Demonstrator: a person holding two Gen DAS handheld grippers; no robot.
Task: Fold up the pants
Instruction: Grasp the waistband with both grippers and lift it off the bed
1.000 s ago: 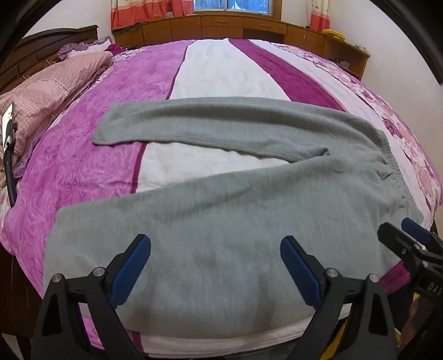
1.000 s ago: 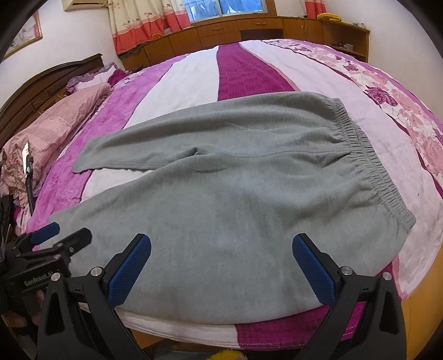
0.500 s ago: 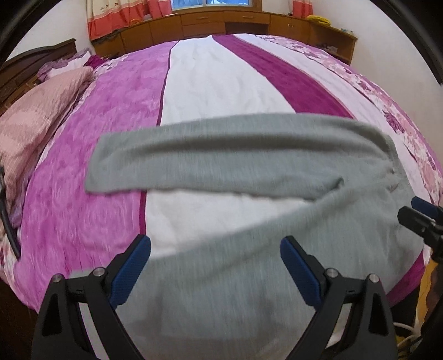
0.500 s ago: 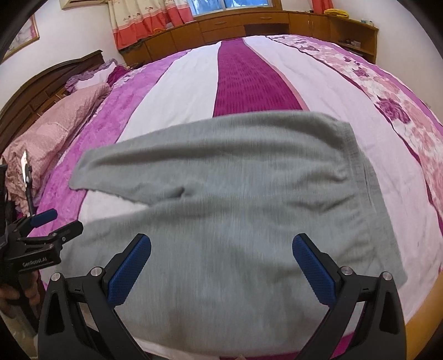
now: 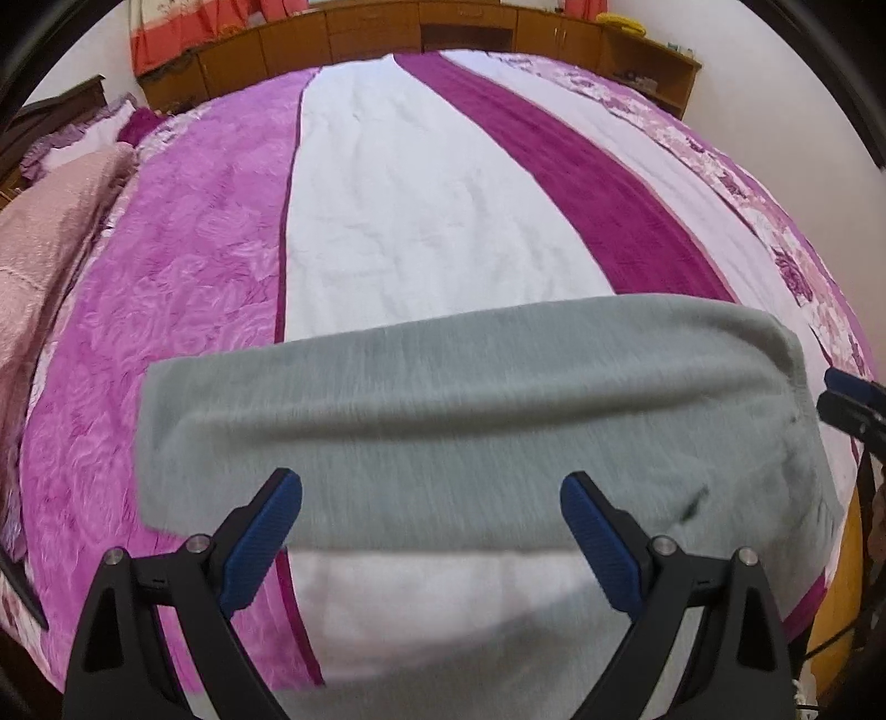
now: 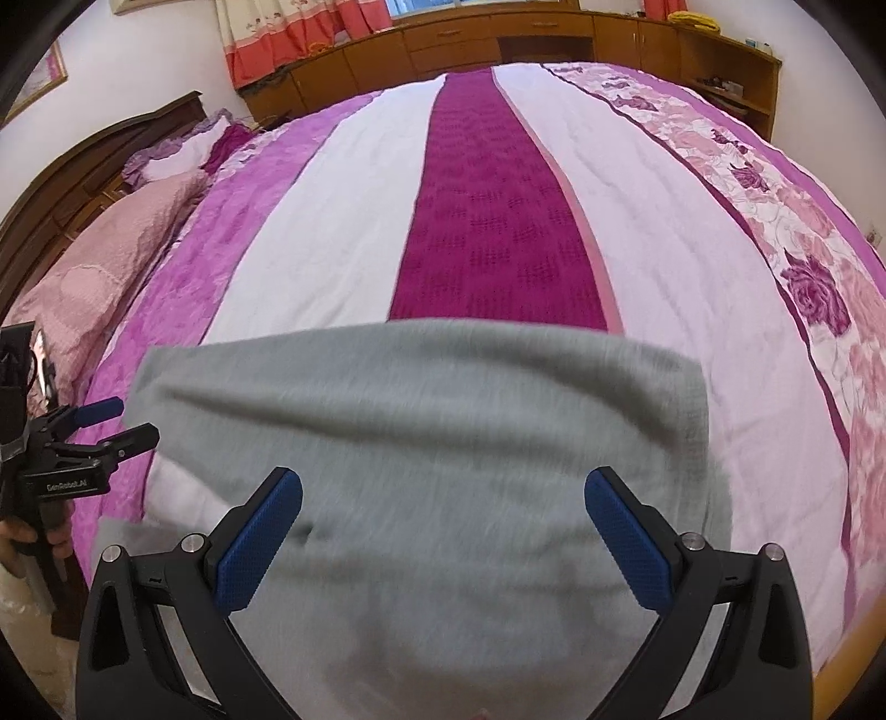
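Grey pants [image 5: 470,421] lie spread flat on a bed [image 5: 432,221] covered with a purple, white and magenta striped bedspread, near its front edge, as a person readies two tools for folding. In the left wrist view, one leg stretches crosswise ahead of the left hand-held gripper [image 5: 432,531], its fingers spread wide apart and holding nothing, with a strip of white bedspread showing between that leg and more grey cloth nearer the camera. In the right wrist view, the right hand-held gripper [image 6: 443,537] hovers over the wider upper part of the garment, its fingers likewise well apart and empty. Motion blur smears the fabric in both views. A pink pillow [image 6: 94,266] sits at the left by the wooden headboard [image 6: 83,183], and wooden cabinets [image 6: 498,39] line the far wall under red curtains [image 6: 288,33]. Judging from the layout, folding has barely begun: the legs appear separated, no crease is visible, and every fold, starting with bringing one leg over the other, seems left to do.
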